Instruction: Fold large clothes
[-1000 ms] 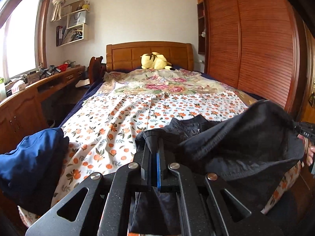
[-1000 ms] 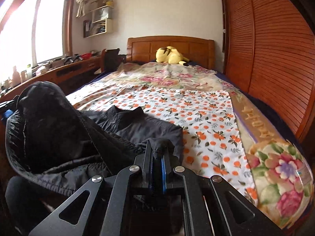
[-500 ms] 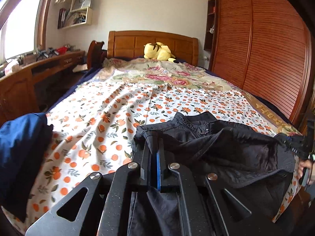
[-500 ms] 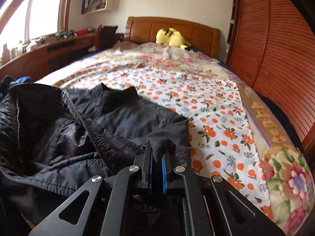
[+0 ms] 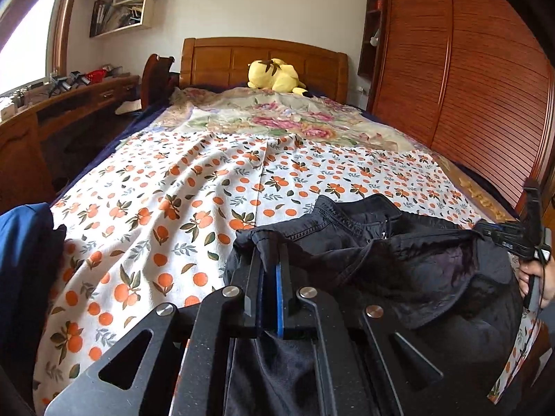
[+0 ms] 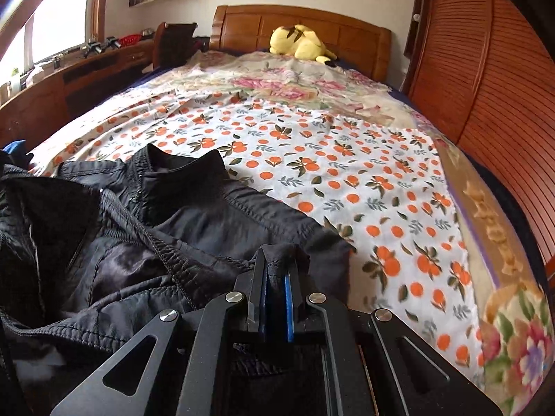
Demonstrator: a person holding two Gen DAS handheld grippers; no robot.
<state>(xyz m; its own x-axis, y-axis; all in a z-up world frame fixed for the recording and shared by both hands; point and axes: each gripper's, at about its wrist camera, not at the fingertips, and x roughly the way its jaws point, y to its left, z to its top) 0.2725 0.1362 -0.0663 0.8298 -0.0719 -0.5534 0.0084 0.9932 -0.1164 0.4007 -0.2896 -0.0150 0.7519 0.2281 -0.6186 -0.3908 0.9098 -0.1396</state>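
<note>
Jacket (image 5: 399, 260) on bed (image 5: 173, 190)

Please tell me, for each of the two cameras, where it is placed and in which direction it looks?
Left wrist: on the left gripper, facing up the bed to the headboard; its jaws pinch the black jacket; a hand shows at the right edge.
Right wrist: on the right gripper, same direction, pinching the jacket.
Both share: jacket, bed, yellow plush toy, wardrobe.
</note>
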